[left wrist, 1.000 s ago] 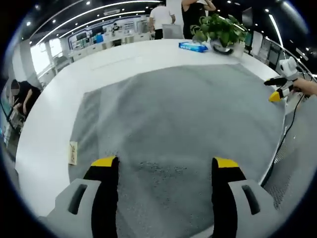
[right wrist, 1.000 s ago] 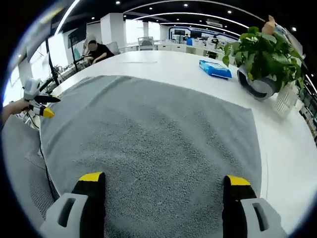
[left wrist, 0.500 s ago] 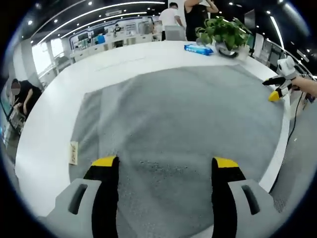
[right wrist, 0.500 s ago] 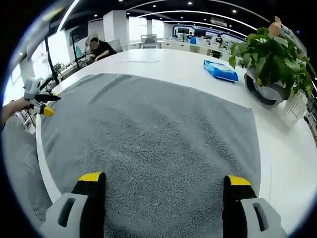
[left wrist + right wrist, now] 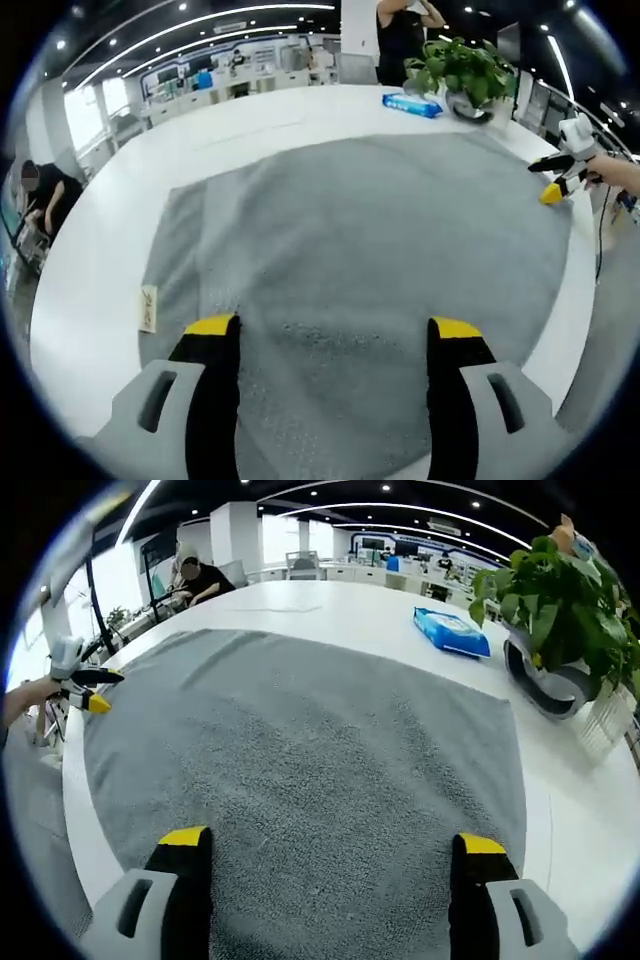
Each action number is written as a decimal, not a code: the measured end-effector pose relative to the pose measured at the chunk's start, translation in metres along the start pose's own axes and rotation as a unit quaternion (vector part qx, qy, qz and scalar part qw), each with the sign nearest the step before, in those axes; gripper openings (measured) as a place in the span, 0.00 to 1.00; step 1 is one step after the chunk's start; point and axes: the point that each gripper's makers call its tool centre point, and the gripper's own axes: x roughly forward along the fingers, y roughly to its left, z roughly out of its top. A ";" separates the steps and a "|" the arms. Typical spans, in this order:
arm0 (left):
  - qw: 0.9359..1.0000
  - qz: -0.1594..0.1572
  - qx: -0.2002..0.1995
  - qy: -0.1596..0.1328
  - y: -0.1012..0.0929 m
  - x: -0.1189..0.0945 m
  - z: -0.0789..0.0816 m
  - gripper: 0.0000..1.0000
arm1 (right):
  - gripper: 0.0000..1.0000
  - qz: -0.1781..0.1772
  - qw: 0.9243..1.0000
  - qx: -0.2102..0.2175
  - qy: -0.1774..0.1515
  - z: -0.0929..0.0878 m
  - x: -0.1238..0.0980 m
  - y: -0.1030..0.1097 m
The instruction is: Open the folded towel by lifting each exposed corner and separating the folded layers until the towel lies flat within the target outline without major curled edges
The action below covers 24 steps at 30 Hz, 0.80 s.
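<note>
Left gripper view gives you the towel's small tag at its left edge, lying on the bare white table; the right gripper view does not. One gray towel lies spread across the table in both views, with a long fold line running down its left part in the left gripper view. Your left gripper hangs over the near part of the towel, its two yellow-tipped jaws spread wide with nothing between them. At the far right of that view your right gripper sits at the towel's edge, held by a hand.

Right gripper view, from its left: your left gripper at the towel's left edge, then a seated person beyond the table, then one blue packet on the white surface past the towel, then one potted plant in a round dark pot, well apart from the towel. Your right gripper is likewise spread wide and empty above the towel.

The left gripper view shows the same packet and plant far off, with a standing person behind them.
</note>
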 end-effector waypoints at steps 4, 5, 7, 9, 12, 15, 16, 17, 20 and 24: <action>1.000 0.001 0.000 -0.005 0.003 0.005 0.006 0.77 | 1.00 0.001 1.000 -0.002 -0.004 0.007 0.007 -0.004; 1.000 0.001 0.000 -0.005 0.005 0.007 0.007 0.77 | 1.00 0.001 1.000 -0.002 -0.005 0.009 0.008 -0.005; 1.000 0.000 0.000 -0.005 0.006 0.008 0.009 0.77 | 1.00 0.002 1.000 -0.003 -0.007 0.013 0.010 -0.006; 1.000 0.000 0.001 -0.003 0.007 0.010 0.012 0.77 | 1.00 0.001 1.000 -0.002 -0.009 0.015 0.012 -0.007; 1.000 -0.001 0.002 -0.003 0.007 0.012 0.015 0.77 | 1.00 0.002 1.000 -0.004 -0.013 0.020 0.016 -0.009; 1.000 -0.001 0.002 -0.004 0.008 0.014 0.018 0.77 | 1.00 0.002 1.000 -0.004 -0.014 0.023 0.018 -0.011; 1.000 -0.001 0.001 -0.004 0.008 0.014 0.019 0.77 | 1.00 0.003 1.000 -0.005 -0.013 0.024 0.019 -0.012; 1.000 -0.001 0.002 -0.004 0.008 0.015 0.020 0.77 | 1.00 0.003 1.000 -0.005 -0.013 0.025 0.020 -0.012; 1.000 -0.003 0.002 -0.003 0.009 0.016 0.022 0.77 | 1.00 0.005 1.000 -0.007 -0.013 0.026 0.021 -0.013; 1.000 -0.004 0.002 -0.001 0.008 0.015 0.022 0.77 | 1.00 0.006 1.000 -0.008 -0.018 0.027 0.021 -0.012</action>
